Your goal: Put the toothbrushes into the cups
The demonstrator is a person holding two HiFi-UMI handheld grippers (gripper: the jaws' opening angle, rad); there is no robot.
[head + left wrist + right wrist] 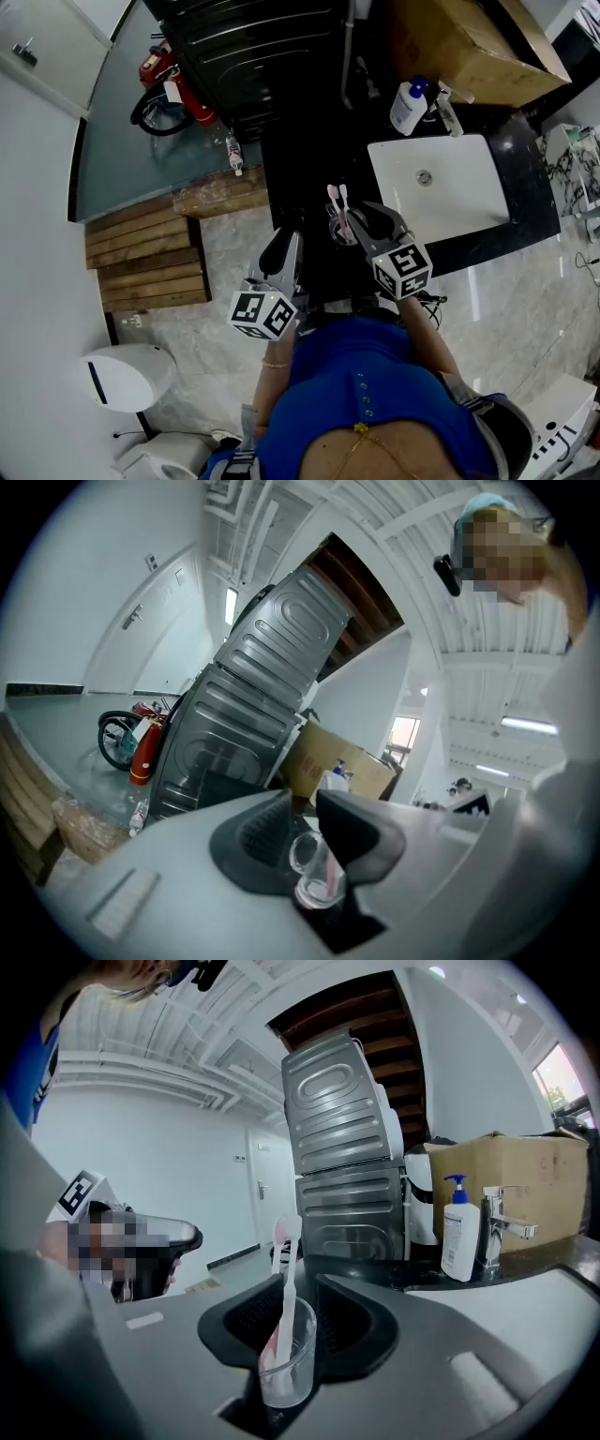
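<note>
We seem to be letting go: right gripper (pixel 300 1316) spread around the lower-centre cup (pixel 286 1372) holding a toothbrush (pixel 284 1279), left gripper (pixel 302 819) clamping a second cup (pixel 317 878); next, back away cleanly.

A black counter (pixel 309 187) held a white sink (pixel 441 187), a soap bottle (pixel 409 106), a box (pixel 469 42) and, near its front edge, a cup (pixel 342 231)

Grips a clear cup (pixel 314 872), tilted, between both jaws; something pink inside. Beyond: cardboard box (pixel 342 761), red extinguisher (pixel 142 752).
</note>
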